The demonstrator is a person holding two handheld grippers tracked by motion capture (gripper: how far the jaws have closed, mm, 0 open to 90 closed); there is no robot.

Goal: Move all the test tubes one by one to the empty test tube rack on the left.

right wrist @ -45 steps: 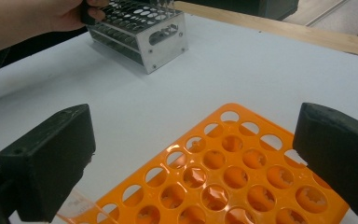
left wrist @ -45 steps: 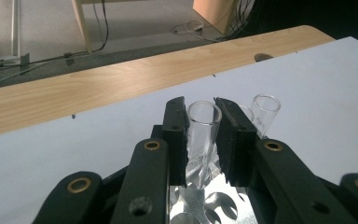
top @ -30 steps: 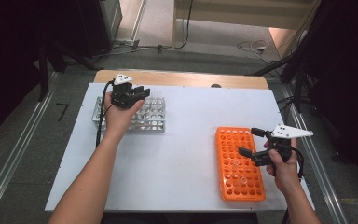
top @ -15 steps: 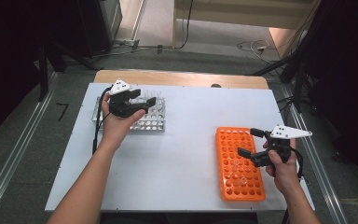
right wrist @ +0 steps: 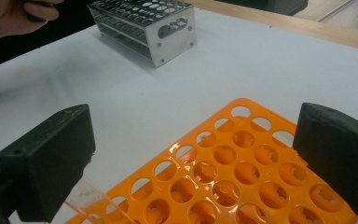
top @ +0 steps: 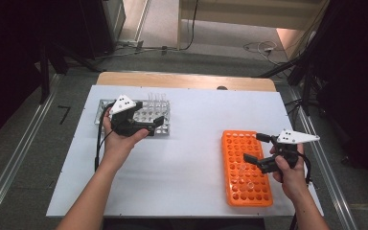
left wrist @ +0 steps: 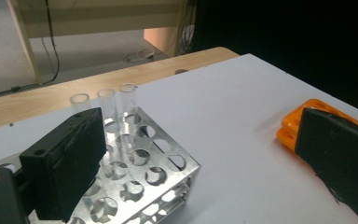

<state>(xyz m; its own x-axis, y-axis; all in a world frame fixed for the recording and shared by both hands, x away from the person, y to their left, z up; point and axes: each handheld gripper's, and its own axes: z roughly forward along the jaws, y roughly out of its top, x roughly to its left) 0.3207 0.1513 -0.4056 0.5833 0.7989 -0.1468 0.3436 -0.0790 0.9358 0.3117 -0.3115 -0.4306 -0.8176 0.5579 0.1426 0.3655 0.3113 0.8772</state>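
the left gripper (top: 149, 125) is held just over the near edge of the metal rack (top: 158, 128) at the far left of the white table (top: 187, 158). its jaws have just been opening and are now spread wide, with nothing gripped between them. 3 clear test tubes (left wrist: 107, 105) are seen standing upright in a row at the far side of that rack, just beyond the left jaw in the left gripper view. the right gripper (top: 255, 147) is held over the orange rack (top: 237, 191) at the near right, well apart from the metal rack. its jaws are also spread wide and nothing is clamped. a clear tube (right wrist: 91, 198) is seen slanting in the orange rack beside the left jaw in the right gripper view.
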